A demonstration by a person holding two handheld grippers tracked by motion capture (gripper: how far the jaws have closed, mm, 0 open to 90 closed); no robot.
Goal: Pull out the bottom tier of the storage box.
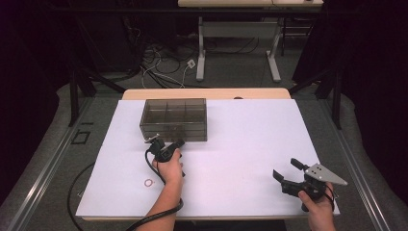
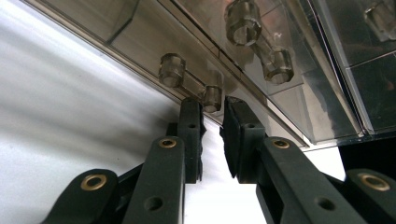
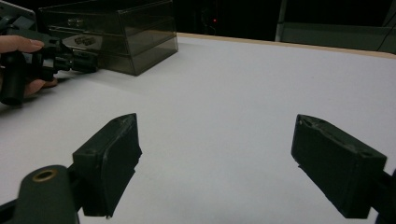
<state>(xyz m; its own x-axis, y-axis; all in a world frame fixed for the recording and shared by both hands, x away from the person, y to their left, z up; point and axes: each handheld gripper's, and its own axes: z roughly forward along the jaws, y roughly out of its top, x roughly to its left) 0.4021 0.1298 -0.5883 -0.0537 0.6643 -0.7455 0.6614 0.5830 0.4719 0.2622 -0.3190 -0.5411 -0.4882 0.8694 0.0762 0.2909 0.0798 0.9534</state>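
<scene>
A smoky clear drawer box (image 1: 173,118) stands at the back left of the white table (image 1: 240,139). My left gripper (image 1: 181,143) is at the box's lower front. In the left gripper view its jaws are nearly together around one end of the lower drawer's clear bar handle (image 2: 191,81), with the fingertips (image 2: 191,109) touching the drawer front (image 2: 289,107). A second handle (image 2: 259,44) sits above it. My right gripper (image 1: 287,169) rests near the table's front right, jaws wide apart and nothing between them (image 3: 215,154). From there the box (image 3: 116,32) and the left gripper (image 3: 86,63) show far off.
A small reddish ring (image 1: 149,182) lies on the table beside the left forearm. The left gripper's cable (image 1: 77,192) loops off the table's left front. Past the far edge are a desk's legs (image 1: 201,53) and cables on the floor.
</scene>
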